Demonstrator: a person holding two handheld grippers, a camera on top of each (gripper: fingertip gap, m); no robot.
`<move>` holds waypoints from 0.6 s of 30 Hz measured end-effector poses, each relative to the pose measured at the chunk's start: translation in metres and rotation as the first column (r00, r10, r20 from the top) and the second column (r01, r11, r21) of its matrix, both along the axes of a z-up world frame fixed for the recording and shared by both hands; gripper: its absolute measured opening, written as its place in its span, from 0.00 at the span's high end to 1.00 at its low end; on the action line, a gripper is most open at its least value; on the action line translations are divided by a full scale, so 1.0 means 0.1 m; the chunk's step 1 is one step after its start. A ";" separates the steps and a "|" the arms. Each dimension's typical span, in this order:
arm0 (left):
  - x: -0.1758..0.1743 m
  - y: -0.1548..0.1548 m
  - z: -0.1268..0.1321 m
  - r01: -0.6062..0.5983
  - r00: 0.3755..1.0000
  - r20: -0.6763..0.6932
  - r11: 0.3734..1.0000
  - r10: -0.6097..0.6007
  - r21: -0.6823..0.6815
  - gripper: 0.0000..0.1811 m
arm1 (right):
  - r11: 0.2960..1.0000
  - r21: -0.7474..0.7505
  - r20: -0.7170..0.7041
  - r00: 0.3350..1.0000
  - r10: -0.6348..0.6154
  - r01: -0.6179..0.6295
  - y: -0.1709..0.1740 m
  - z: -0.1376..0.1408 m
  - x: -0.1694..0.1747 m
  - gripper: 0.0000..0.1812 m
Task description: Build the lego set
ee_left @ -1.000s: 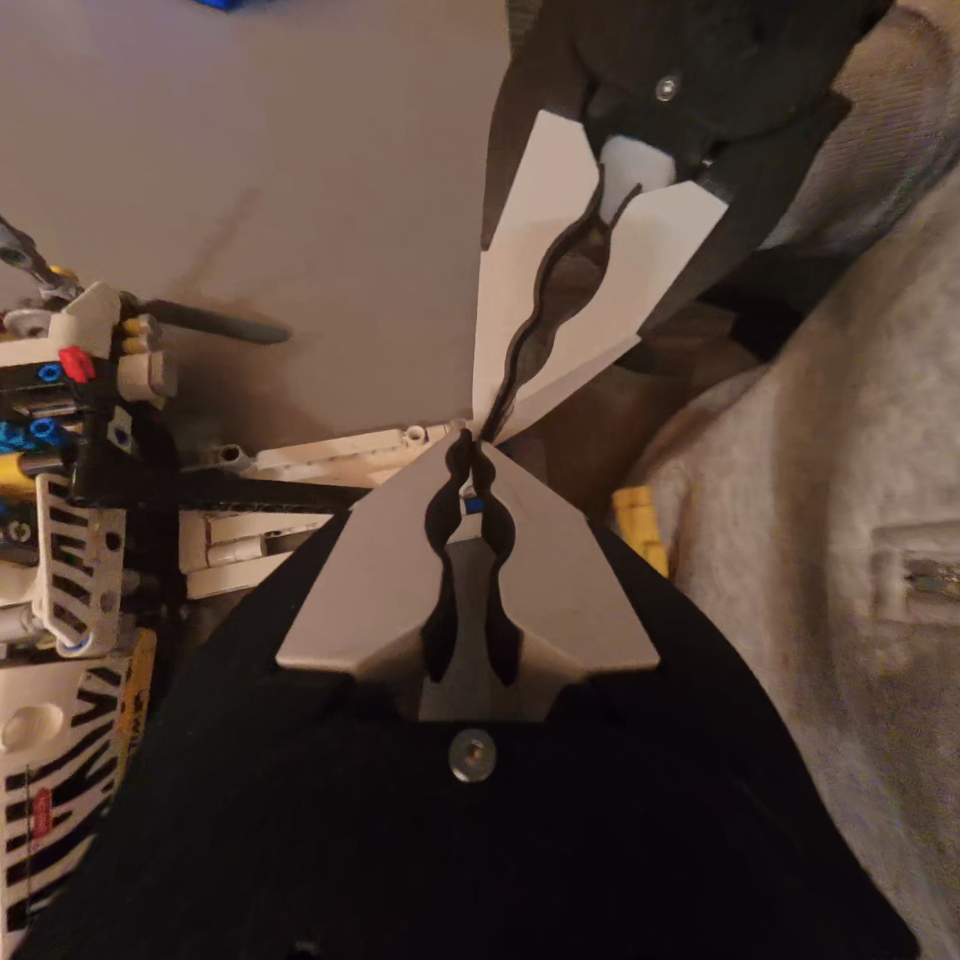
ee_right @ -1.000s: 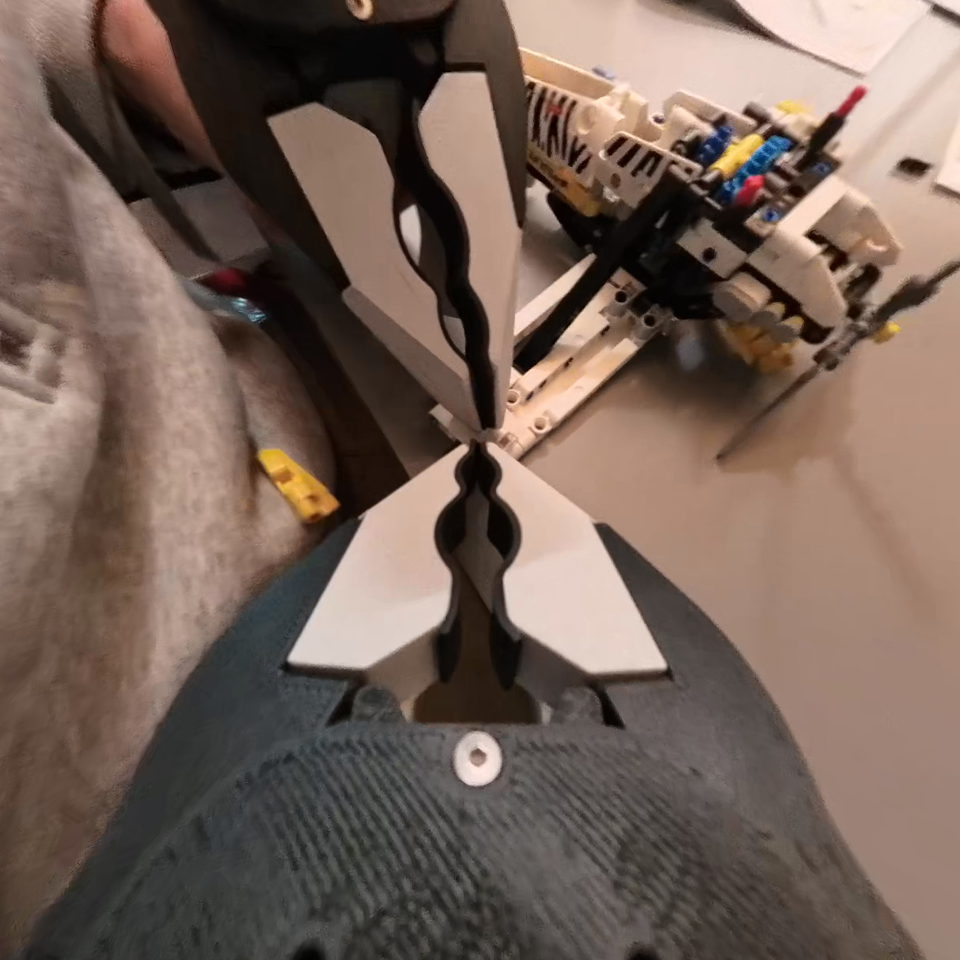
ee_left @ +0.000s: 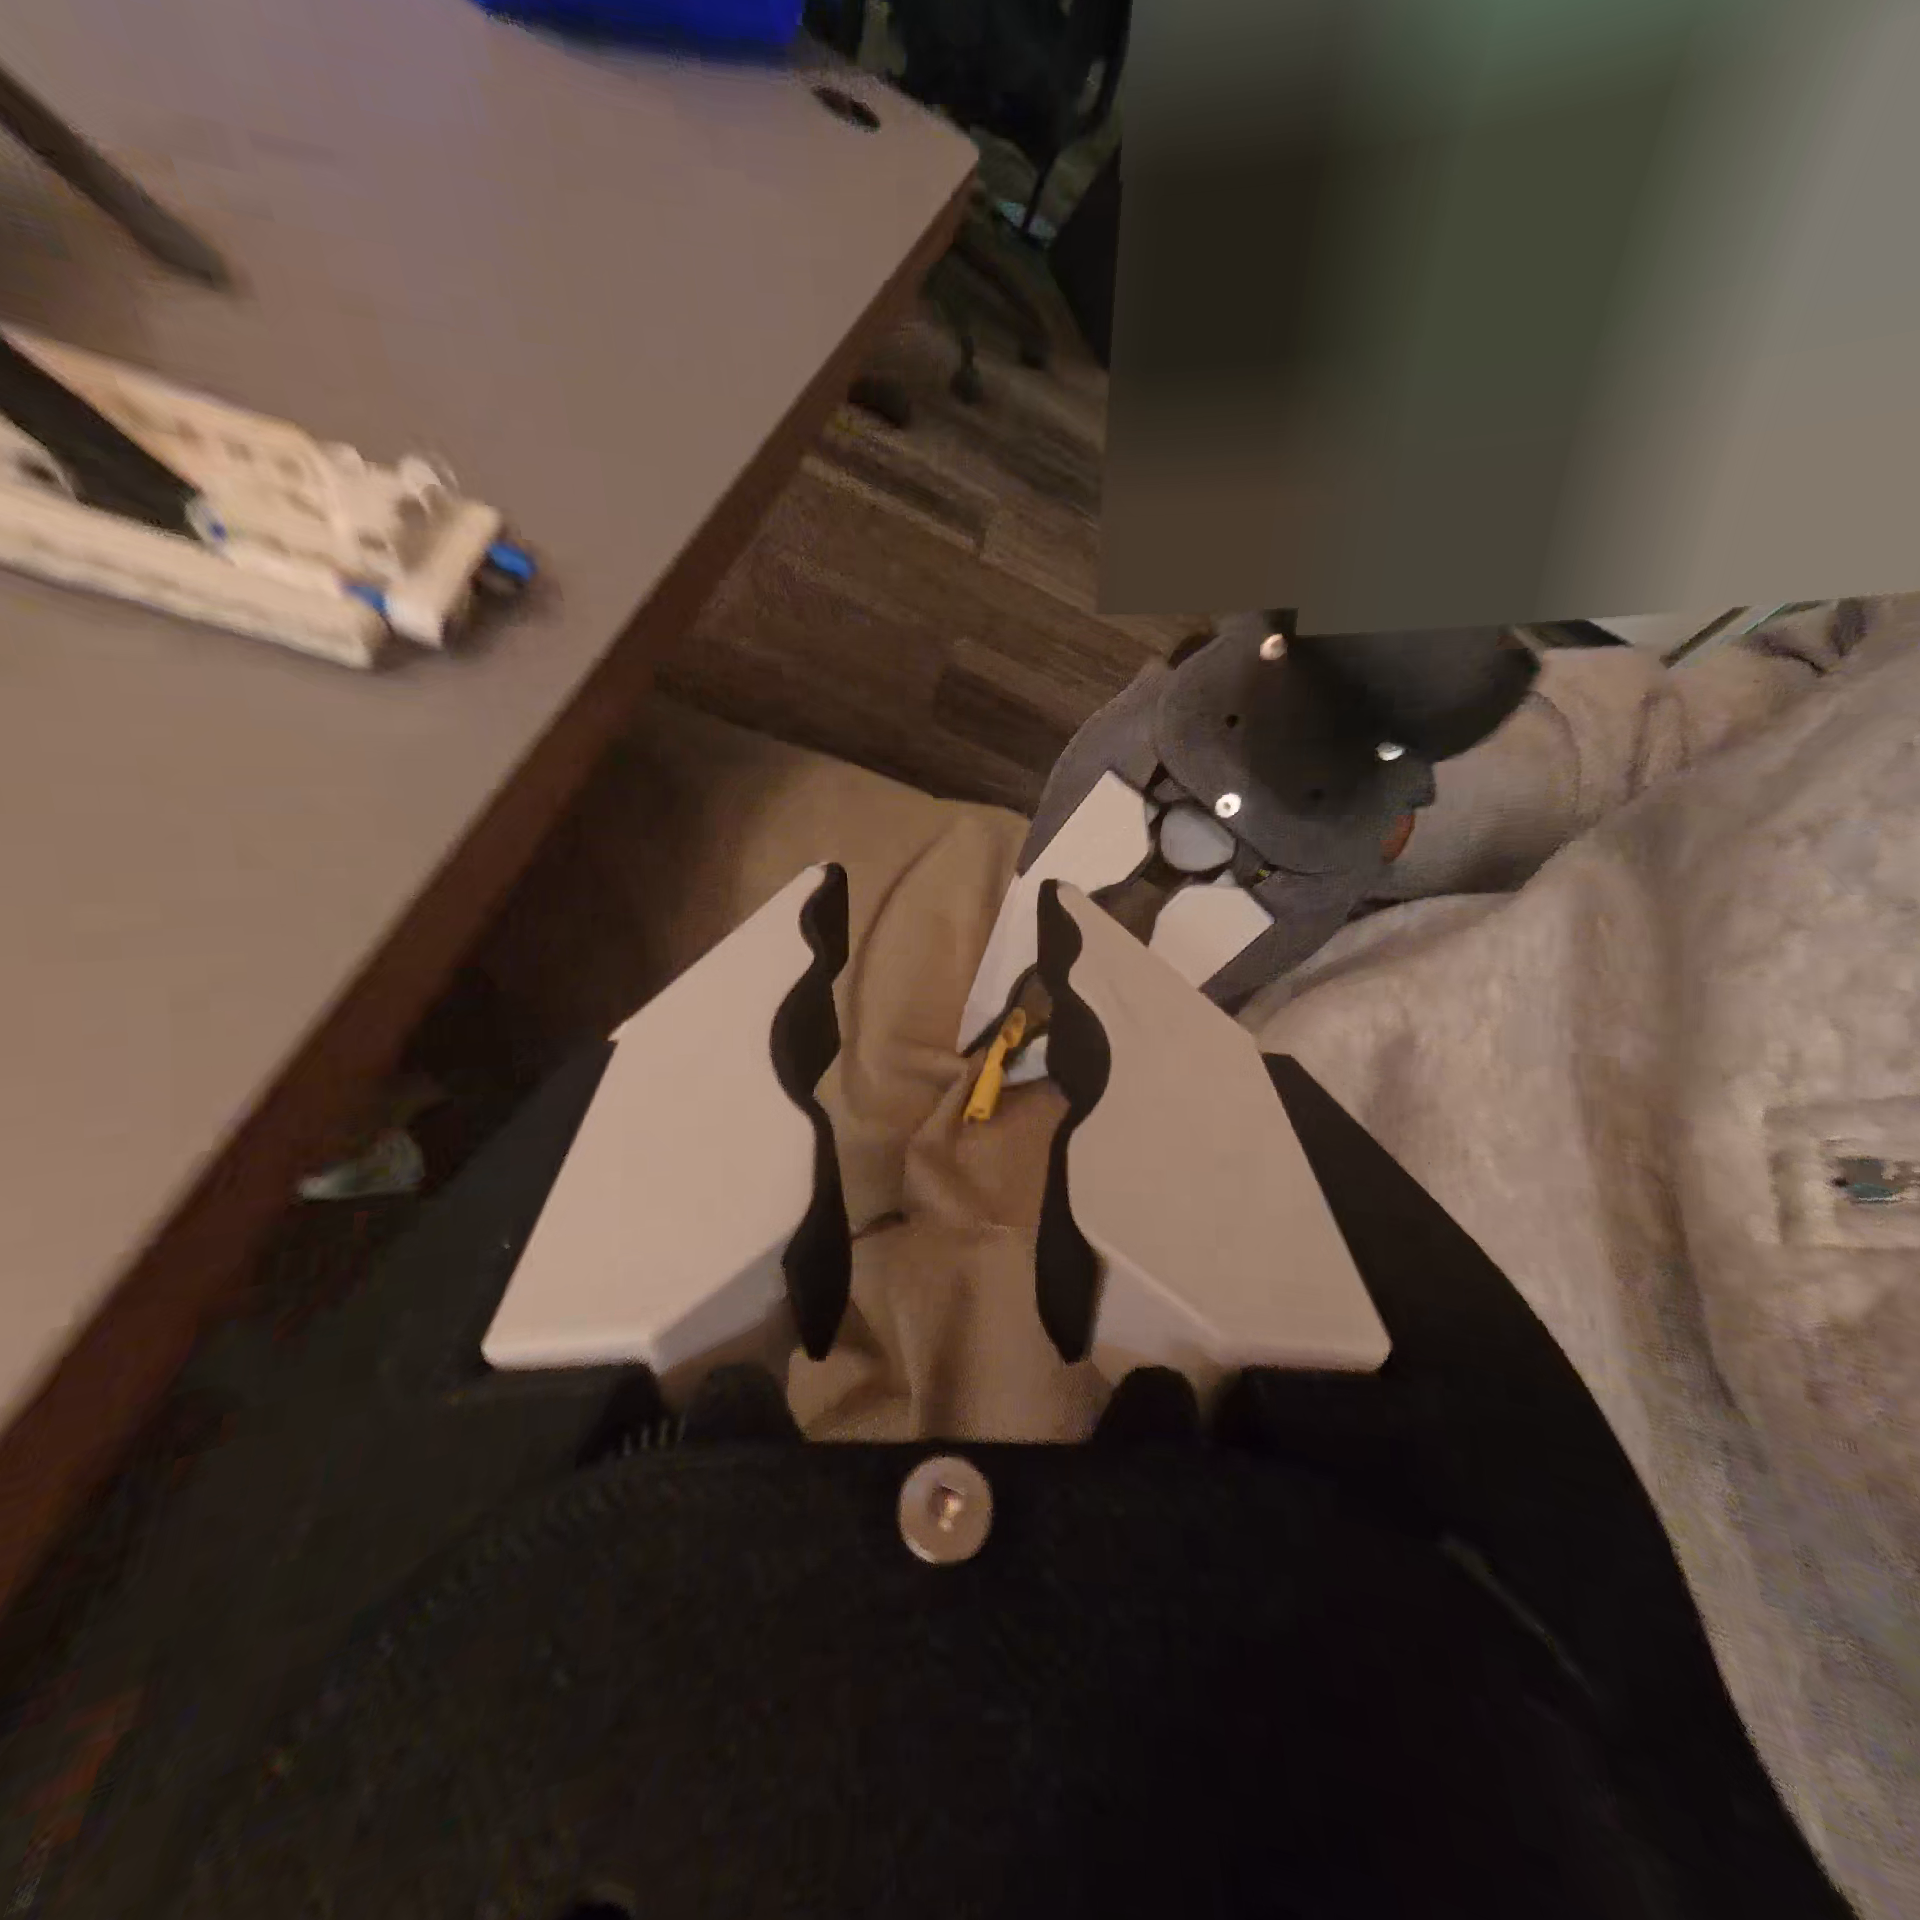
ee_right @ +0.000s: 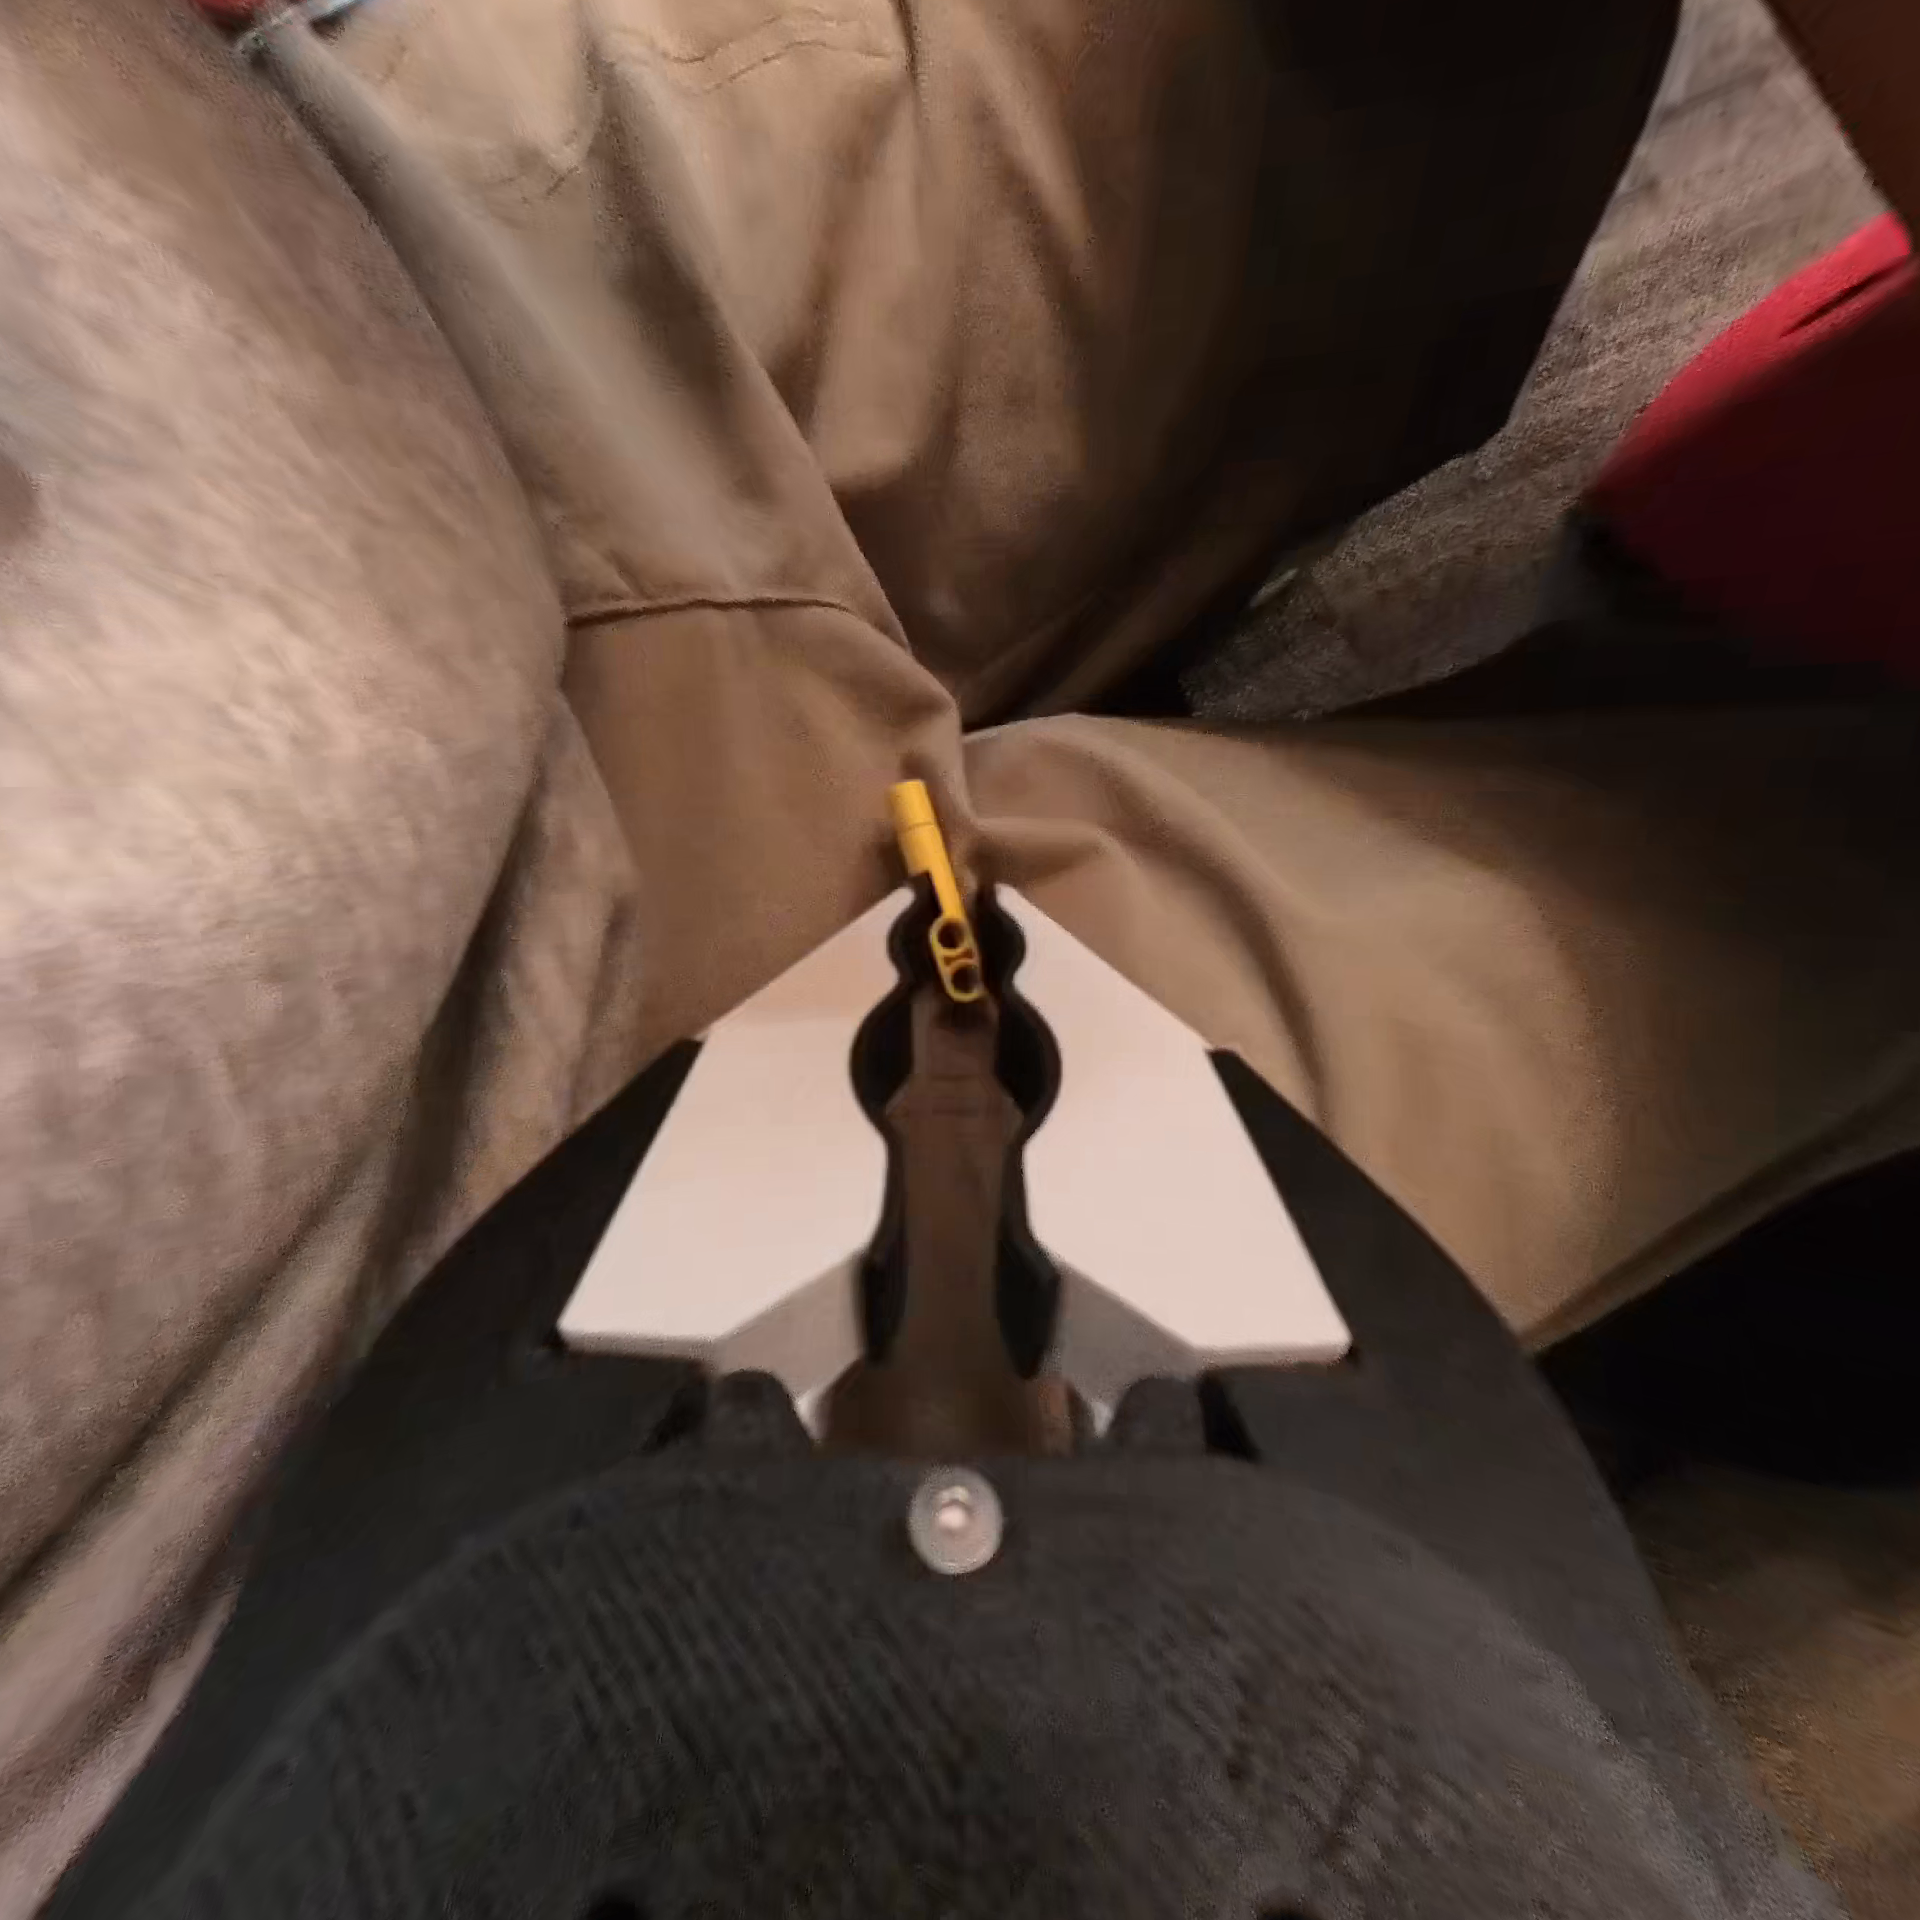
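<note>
Tongs of the right hand (ee_right: 951, 935) are clenched on a small yellow lego connector (ee_right: 935, 894) at their very tips, down in the person's lap, where the piece sits in a fold of the tan trousers (ee_right: 1195, 852). The connector's long axis runs almost straight ahead along the fingers, leaning slightly left, with its two-holed end facing the camera between the pads and its plain round end pointing away into the cloth. Only the near end is held; most of the piece projects beyond the tips.

Left tongs (ee_left: 940, 966) are released, the jaws standing well apart and holding nothing. In the left wrist view the same yellow piece (ee_left: 987, 1075) lies ahead and to the right of the gap, beside the right finger, still in the grip of the right tongs (ee_left: 1013, 1023). The right tongs are therefore the nearer, and the only pair in contact.

The part-built white lego model (ee_left: 260, 540), blurred here, rests on the grey surface (ee_left: 520, 260) well apart to the upper left, near its edge. By judgement, the piece must be lifted clear of the fold and carried up to that model; the shallow tip hold could let it twist.
</note>
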State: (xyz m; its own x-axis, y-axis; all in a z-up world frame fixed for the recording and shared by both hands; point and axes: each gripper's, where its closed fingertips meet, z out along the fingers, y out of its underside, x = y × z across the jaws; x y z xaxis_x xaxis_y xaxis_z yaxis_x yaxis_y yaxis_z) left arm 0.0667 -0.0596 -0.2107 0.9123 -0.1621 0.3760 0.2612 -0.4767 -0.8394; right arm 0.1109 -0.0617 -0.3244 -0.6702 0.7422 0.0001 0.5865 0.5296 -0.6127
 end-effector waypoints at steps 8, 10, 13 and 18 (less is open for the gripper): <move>0.63 -0.26 -0.04 0.097 0.895 0.435 0.995 -0.098 0.024 0.79 | 0.977 -0.156 -0.199 0.973 0.113 -0.145 -0.26 0.73 0.18 0.96; 0.79 -0.29 0.03 0.138 0.868 0.475 0.989 -0.147 0.053 0.82 | 0.964 -0.191 -0.178 0.973 0.150 -0.184 -0.34 0.82 0.22 0.96; 0.83 -0.31 -0.04 0.112 0.953 0.282 0.994 -0.106 -0.005 0.97 | 0.954 -0.210 -0.204 0.964 0.173 -0.216 -0.40 0.98 0.22 0.96; 0.76 -0.32 0.23 0.062 0.929 0.358 0.995 -0.088 0.083 0.97 | 0.923 -0.303 -0.300 0.943 0.143 -0.236 -0.42 1.26 0.17 0.96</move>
State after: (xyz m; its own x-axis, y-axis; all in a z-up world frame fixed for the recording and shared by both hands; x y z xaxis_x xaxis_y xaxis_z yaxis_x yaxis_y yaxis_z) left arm 0.1430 -0.0920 -0.1879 0.7012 -0.2623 0.6630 0.5182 -0.4512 -0.7266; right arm 0.1282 -0.1035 -0.1984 -0.8074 0.5896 -0.0235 0.2848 0.3544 -0.8907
